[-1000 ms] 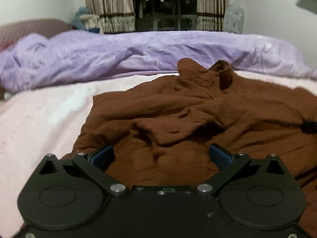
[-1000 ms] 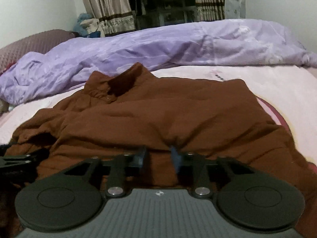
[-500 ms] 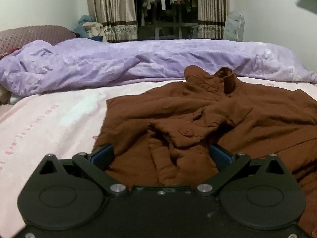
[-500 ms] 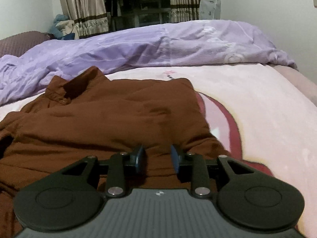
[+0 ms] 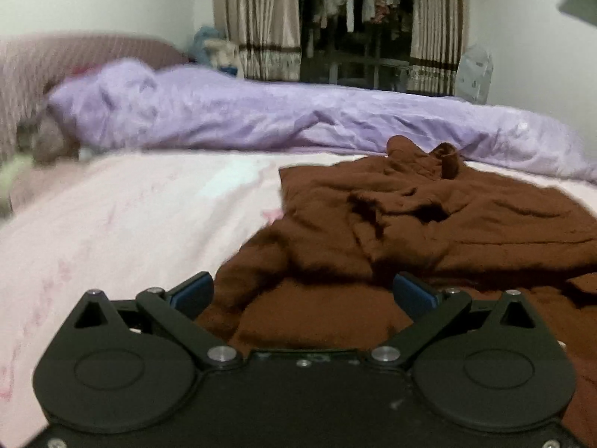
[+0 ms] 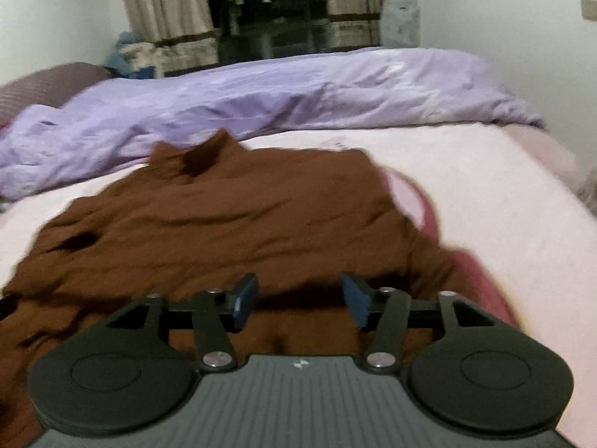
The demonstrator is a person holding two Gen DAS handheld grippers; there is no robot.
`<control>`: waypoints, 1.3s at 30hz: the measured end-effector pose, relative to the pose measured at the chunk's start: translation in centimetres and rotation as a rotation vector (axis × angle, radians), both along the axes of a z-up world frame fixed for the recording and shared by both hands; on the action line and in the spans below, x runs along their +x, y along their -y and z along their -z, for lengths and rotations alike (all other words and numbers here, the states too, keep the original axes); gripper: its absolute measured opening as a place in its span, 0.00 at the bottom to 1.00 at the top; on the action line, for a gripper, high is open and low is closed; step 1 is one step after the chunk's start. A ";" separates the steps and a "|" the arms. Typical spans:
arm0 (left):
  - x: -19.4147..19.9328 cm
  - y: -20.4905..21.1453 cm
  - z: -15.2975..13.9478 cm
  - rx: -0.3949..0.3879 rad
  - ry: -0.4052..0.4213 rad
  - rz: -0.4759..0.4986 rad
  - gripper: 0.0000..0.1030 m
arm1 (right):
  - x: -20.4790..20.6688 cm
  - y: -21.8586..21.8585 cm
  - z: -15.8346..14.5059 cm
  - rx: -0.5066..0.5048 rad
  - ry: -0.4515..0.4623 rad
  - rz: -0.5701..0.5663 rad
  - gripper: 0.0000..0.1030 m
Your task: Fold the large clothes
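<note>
Brown shirt on the bed

My left gripper gapes over the shirt's hem; my right gripper has just been opening, nothing pinched.

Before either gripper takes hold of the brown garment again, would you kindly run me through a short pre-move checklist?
1. Left gripper open, nothing pinched: ok; its jaws stand wide over the cloth.
2. Right gripper released: ok; its jaws have just been opening, and no fabric is pressed between the pads.
3. Brown garment wholly on the pink bedsheet: cannot tell; its near hem is hidden by the grippers.
4. Garment flat: not ok; a sleeve lies bunched on top, below the collar.
5. Clear of the purple duvet: ok.
6. Sharp view: not ok, both blurred.
</note>
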State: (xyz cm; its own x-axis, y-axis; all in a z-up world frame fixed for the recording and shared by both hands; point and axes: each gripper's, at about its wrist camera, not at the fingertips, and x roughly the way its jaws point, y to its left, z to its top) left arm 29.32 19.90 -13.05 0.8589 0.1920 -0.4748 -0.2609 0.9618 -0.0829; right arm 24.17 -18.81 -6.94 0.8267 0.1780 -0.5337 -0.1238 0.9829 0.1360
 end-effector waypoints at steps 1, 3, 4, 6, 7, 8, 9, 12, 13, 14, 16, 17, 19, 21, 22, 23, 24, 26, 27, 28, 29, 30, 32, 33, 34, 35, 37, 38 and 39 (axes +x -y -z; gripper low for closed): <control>-0.8 -0.6 0.1 -0.037 -0.001 0.013 1.00 | -0.7 -0.4 0.4 0.002 -0.002 -0.029 0.71; -2.0 -1.1 0.8 -0.016 -0.034 0.006 1.00 | -1.5 -1.7 1.6 -0.045 -0.030 -0.068 0.70; -2.2 -1.1 1.4 0.033 -0.077 -0.024 1.00 | -1.6 -2.3 2.5 -0.084 -0.047 -0.079 0.69; -2.0 -1.5 2.8 0.093 -0.167 -0.080 1.00 | -1.6 -2.5 4.3 -0.153 -0.081 -0.075 0.66; -2.3 -2.0 3.4 0.090 -0.192 -0.074 1.00 | -1.8 -2.0 4.9 -0.150 -0.071 -0.071 0.66; -2.9 -2.5 3.6 0.068 -0.186 -0.061 1.00 | -2.2 -1.0 5.2 -0.133 -0.040 -0.070 0.65; -3.9 -3.0 3.5 0.049 -0.172 -0.054 1.00 | -2.6 0.2 5.3 -0.132 -0.028 -0.052 0.65; -6.3 -3.8 3.3 0.130 -0.192 -0.062 1.00 | -3.4 3.7 5.5 -0.216 0.001 0.021 0.65; -6.9 -3.9 3.2 0.141 -0.196 -0.056 1.00 | -3.5 5.3 5.5 -0.195 0.000 0.040 0.65; -7.6 -4.1 3.0 0.139 -0.202 -0.043 1.00 | -3.6 6.4 5.5 -0.170 -0.015 0.055 0.65; -8.8 -3.9 2.6 0.161 -0.219 -0.015 1.00 | -3.8 8.0 4.9 -0.124 -0.037 0.038 0.65; -9.2 -3.6 2.4 0.177 -0.222 -0.004 1.00 | -4.3 8.2 4.4 -0.130 -0.038 0.042 0.66; -10.1 -3.2 2.0 0.169 -0.248 0.020 1.00 | -5.7 8.1 3.7 -0.149 -0.025 0.057 0.73; -10.5 -3.0 2.0 0.083 -0.274 0.081 1.00 | -7.3 8.1 3.6 -0.169 -0.010 0.086 1.00; -10.7 -2.9 2.2 0.045 -0.282 0.113 1.00 | -7.9 8.2 3.7 -0.192 -0.012 0.113 1.00; -10.9 -2.6 2.4 0.026 -0.285 0.138 1.00 | -8.4 8.6 4.0 -0.211 -0.026 0.113 1.00; -11.1 -2.3 2.8 0.027 -0.289 0.153 1.00 | -8.6 8.7 4.4 -0.229 -0.058 0.094 1.00; -11.2 -2.5 3.0 0.003 -0.282 0.154 1.00 | -8.9 9.2 5.1 -0.215 -0.133 0.055 1.00; -11.3 -3.0 3.0 -0.045 -0.286 0.159 1.00 | -9.0 9.7 5.5 -0.177 -0.150 0.040 1.00; -11.4 -3.1 2.9 -0.064 -0.284 0.162 1.00 | -9.3 10.2 5.6 -0.126 -0.153 0.027 1.00; -11.5 -3.0 2.7 -0.069 -0.289 0.185 0.96 | -9.6 10.5 5.7 -0.088 -0.152 0.016 1.00; -11.9 -2.5 2.5 -0.048 -0.293 0.220 0.93 | -9.6 10.8 5.7 -0.064 -0.151 0.011 1.00; -12.5 -1.8 2.2 0.002 -0.298 0.225 0.86 | -9.7 10.7 5.5 -0.067 -0.148 0.023 0.99; -12.7 -2.0 1.9 0.001 -0.299 0.230 0.82 | -9.9 10.5 5.2 -0.063 -0.139 0.029 0.82; -12.5 -2.3 1.7 -0.014 -0.299 0.233 0.80 | -10.2 10.4 4.8 -0.052 -0.126 0.027 0.73; -12.6 -2.9 1.7 -0.041 -0.300 0.237 0.80 | -10.4 10.3 4.7 -0.051 -0.115 0.026 0.65; -12.6 -3.9 2.1 -0.082 -0.302 0.237 0.92 | -9.6 10.0 5.3 -0.102 -0.133 0.029 0.68; -12.4 -3.8 2.3 -0.078 -0.299 0.240 0.99 | -9.0 10.1 5.7 -0.112 -0.135 0.031 0.81; -12.2 -3.3 2.3 -0.060 -0.307 0.243 1.00 | -9.2 10.3 5.9 -0.114 -0.130 0.037 0.89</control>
